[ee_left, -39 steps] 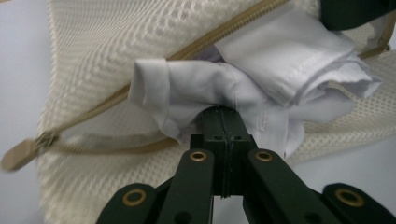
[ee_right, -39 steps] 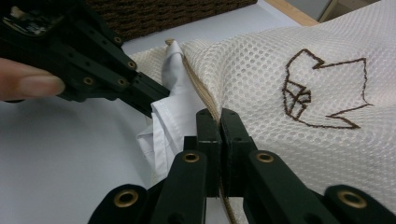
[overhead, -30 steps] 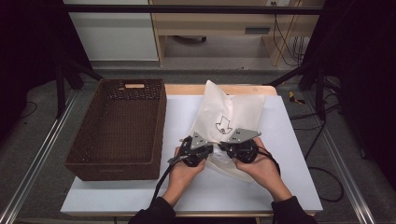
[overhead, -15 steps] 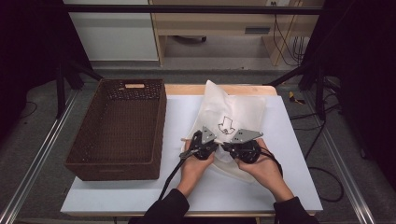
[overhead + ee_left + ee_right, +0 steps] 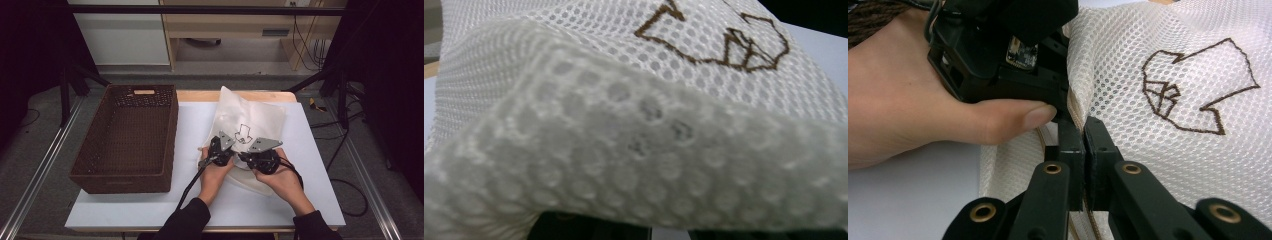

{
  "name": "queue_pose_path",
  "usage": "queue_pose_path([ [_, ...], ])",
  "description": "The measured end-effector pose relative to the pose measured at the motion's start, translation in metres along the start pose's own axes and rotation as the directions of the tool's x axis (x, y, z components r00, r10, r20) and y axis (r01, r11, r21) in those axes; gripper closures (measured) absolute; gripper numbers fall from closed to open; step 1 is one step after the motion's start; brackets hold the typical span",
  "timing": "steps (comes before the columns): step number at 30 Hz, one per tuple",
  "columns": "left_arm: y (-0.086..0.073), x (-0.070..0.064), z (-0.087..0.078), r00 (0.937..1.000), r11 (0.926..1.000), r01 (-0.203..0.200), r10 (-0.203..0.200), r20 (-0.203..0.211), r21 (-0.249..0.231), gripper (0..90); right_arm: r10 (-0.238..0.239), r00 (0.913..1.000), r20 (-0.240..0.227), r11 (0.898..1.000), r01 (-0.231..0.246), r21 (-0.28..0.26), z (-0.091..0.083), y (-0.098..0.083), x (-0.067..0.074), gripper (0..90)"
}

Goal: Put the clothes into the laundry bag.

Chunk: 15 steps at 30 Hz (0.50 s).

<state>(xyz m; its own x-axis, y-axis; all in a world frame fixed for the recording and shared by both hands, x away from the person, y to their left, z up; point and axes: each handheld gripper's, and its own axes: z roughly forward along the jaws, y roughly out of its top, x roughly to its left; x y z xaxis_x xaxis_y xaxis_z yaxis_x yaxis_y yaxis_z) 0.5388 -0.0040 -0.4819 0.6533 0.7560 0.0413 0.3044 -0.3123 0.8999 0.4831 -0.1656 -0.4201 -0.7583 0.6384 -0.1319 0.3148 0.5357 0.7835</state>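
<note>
A white mesh bag (image 5: 252,117) with a brown stitched outline (image 5: 244,132) lies on the white table (image 5: 150,205). Both hands hold grippers at its near edge, close together. In the right gripper view, my right gripper (image 5: 1083,132) is shut on the bag's seamed edge (image 5: 1075,107). The left gripper's black body (image 5: 998,55) and a thumb sit just beyond it, against the same edge. In the high view, the left gripper (image 5: 225,151) sits just left of the right gripper (image 5: 246,156). In the left gripper view, a raised fold of mesh (image 5: 624,150) hangs over the jaws and hides them.
A dark brown wicker basket (image 5: 120,182), with nothing in it, stands on the left part of the table, a hand's width from the left gripper. Black cables trail from both grippers toward the table's near edge. Dark stands and wires flank the table.
The left hand and its gripper have slid right along the bag's near edge and now sit close to the right gripper. The right hand has stayed put.
</note>
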Motion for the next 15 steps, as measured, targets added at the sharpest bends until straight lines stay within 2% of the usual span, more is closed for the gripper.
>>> queue_pose_path([
  [6, 0.002, 0.001, 0.005, 0.9998, 1.0000, -0.010, 0.010, -0.015, 0.001, 90.0, 0.002, 1.0000, 0.000, 1.000, -0.002, 0.008, 0.002, 0.000, -0.001, 88.1],
  [11, 0.004, 0.004, 0.009, 0.9995, 1.0000, 0.005, -0.005, -0.030, -0.007, 90.0, 0.012, 0.9999, 0.002, 1.000, -0.012, 0.004, 0.002, 0.001, -0.001, 88.2],
  [15, 0.006, 0.004, 0.011, 0.9995, 1.0000, 0.001, -0.001, -0.032, -0.003, 90.0, 0.015, 0.9999, 0.005, 1.000, -0.015, 0.002, 0.002, 0.003, -0.002, 88.2],
])
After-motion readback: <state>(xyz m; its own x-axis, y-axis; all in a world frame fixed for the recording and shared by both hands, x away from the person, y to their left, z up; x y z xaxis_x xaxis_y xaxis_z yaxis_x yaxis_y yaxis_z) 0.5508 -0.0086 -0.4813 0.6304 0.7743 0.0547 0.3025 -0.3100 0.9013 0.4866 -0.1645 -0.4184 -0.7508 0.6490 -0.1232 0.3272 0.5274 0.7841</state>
